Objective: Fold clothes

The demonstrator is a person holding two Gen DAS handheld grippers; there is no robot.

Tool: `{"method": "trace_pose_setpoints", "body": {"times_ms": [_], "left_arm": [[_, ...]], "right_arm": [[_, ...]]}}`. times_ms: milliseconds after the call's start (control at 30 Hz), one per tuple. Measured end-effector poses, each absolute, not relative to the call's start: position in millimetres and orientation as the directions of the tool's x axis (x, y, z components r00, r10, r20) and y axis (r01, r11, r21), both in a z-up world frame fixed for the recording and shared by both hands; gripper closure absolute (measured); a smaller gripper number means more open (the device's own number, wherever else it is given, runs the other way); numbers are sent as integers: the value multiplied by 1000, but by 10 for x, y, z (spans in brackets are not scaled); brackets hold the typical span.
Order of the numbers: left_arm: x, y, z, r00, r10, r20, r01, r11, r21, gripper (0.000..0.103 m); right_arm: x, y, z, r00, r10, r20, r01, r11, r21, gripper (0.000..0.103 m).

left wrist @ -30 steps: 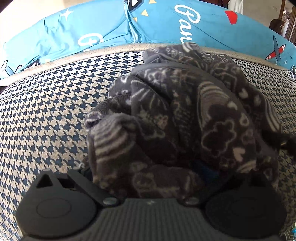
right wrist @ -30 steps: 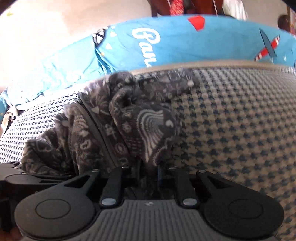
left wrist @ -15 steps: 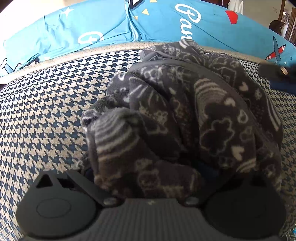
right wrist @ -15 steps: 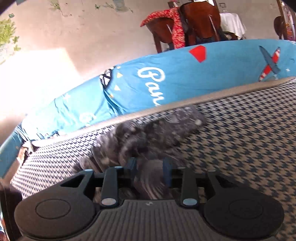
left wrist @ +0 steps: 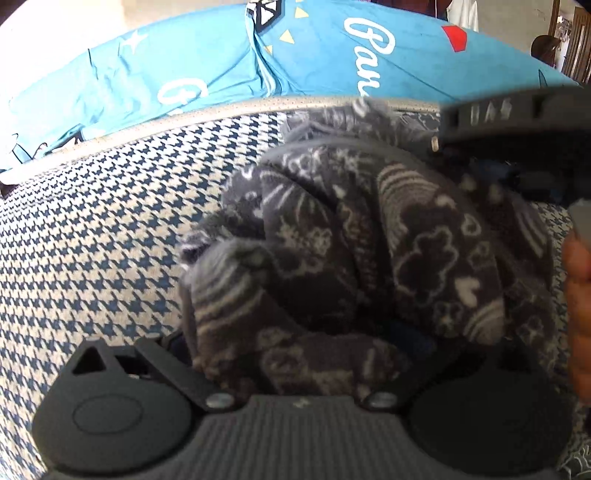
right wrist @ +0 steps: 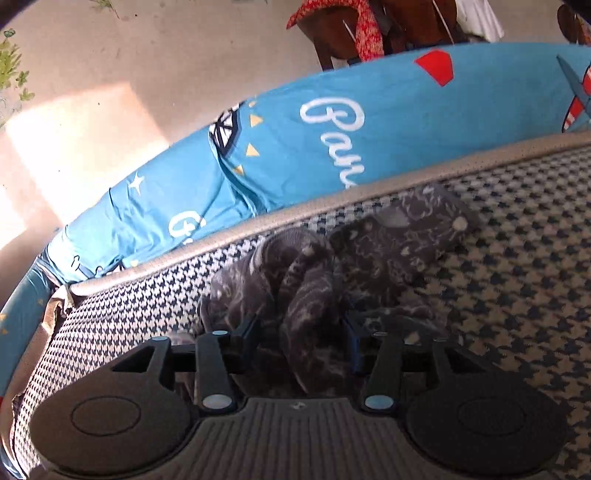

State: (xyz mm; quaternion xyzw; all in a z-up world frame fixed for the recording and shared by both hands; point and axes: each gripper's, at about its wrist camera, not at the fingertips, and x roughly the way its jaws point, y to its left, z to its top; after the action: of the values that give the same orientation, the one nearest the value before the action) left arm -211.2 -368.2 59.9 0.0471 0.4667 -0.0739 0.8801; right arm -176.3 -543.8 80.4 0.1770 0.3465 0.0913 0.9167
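Note:
A dark grey fleece garment (left wrist: pixel 369 236) with pale doodle patterns lies bunched on the houndstooth cushion (left wrist: pixel 92 240). My left gripper (left wrist: pixel 299 332) sits at its near edge with jaws wide; fabric is heaped between and over them, hiding the fingertips. My right gripper (right wrist: pixel 303 325) is at the garment's (right wrist: pixel 388 240) other side, jaws opening. A loose fold lies between its blue pads (right wrist: pixel 255 332) without being pinched. In the left wrist view the right gripper (left wrist: pixel 517 129) hangs over the garment's far right, with a hand (left wrist: pixel 580 295) at the frame edge.
A bright blue printed sheet (right wrist: pixel 369 122) runs behind the cushion's pale piped edge (right wrist: pixel 221 232). A beige wall (right wrist: pixel 129 74) and wooden chairs (right wrist: pixel 351 33) stand beyond. Bare houndstooth cushion (right wrist: pixel 517 258) stretches right of the garment.
My right gripper's jaws have parted, releasing the pinched fold, and it has swung over the garment into the left wrist view. The left gripper and the bunched garment stay put.

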Motion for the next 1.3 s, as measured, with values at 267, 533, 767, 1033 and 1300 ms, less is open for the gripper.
{"method": "trace_pose_setpoints", "body": {"times_ms": [267, 533, 767, 1033, 1300], "left_arm": [[-2249, -3580, 766, 565, -192, -802, 223, 972, -75, 0], [-2713, -3482, 664, 585, -272, -764, 233, 959, -163, 0], [-2735, -3451, 480, 595, -236, -768, 183, 971, -157, 0], [-2621, -3374, 304, 584, -216, -782, 125, 976, -176, 0], [-2511, -3290, 198, 562, -227, -795, 109, 973, -202, 0]], "right_arm": [[-1884, -5467, 910, 769, 281, -575, -60, 926, 373, 87], [-2281, -5674, 1239, 831, 303, -466, -80, 895, 440, 89], [-2747, -5778, 1381, 843, 364, -397, -140, 860, 490, 96], [-3066, -5696, 1270, 807, 384, -448, -174, 881, 441, 95], [-2900, -5657, 1203, 806, 360, -470, -143, 889, 436, 89]]}}
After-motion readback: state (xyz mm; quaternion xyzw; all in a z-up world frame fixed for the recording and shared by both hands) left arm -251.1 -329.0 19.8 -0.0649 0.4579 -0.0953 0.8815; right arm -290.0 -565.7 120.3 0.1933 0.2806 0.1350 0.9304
